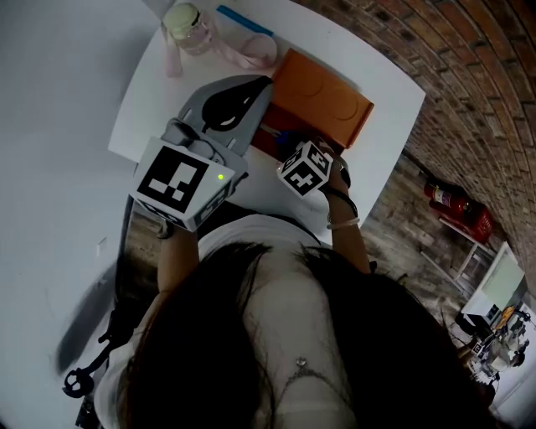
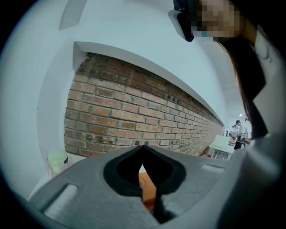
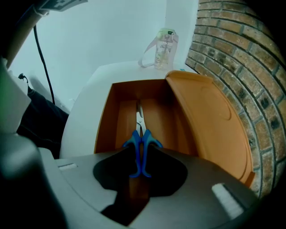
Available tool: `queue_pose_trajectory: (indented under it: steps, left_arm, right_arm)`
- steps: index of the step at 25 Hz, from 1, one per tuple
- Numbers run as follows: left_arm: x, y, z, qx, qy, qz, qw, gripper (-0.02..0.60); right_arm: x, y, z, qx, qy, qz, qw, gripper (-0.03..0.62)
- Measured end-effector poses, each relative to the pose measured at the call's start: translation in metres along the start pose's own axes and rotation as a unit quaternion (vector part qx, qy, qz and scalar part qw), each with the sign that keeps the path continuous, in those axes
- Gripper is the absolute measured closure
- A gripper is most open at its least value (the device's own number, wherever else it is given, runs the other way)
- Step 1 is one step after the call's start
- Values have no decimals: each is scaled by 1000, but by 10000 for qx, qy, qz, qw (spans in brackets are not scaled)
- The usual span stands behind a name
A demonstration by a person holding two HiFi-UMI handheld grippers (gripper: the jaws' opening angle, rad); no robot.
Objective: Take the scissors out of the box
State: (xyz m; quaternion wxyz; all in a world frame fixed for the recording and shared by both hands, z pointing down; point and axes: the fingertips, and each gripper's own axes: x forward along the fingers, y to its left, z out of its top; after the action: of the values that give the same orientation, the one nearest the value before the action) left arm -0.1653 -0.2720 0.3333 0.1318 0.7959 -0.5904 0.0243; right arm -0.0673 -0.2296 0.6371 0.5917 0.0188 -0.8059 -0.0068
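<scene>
An orange box (image 3: 105, 120) stands open on the white table (image 1: 167, 92), its lid (image 3: 210, 120) tilted up to the right. Scissors (image 3: 140, 143) with blue handles and steel blades lie along the box floor, blades pointing away. My right gripper (image 3: 140, 150) points steeply down into the box; the handles sit in the gap between its jaws, and the pads do not press on them. In the head view its marker cube (image 1: 306, 167) hides the jaws. My left gripper (image 1: 261, 82) hovers beside the lid (image 1: 322, 92), tips together, holding nothing.
A pale bottle (image 1: 188, 25) with a pink strap stands at the table's far end, beside a blue stick (image 1: 244, 20). A brick wall (image 1: 469, 75) runs along the right side. A black cable (image 3: 44, 67) hangs left of the table. A red extinguisher (image 1: 456, 205) lies on the floor.
</scene>
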Motion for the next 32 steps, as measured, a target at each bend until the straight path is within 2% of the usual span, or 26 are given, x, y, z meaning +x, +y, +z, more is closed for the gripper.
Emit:
queue_pose_trajectory:
  steps: [8,32]
  left_arm:
    - [-16,2,4,55,-30,62,10000,581]
    - [-44,-22,21,321,-203,-167,9991,581]
  right_arm:
    - [-9,-9,1,-32,33,-404,9992,499]
    - [-41,-5,-1,433,-279,-976,9939,499]
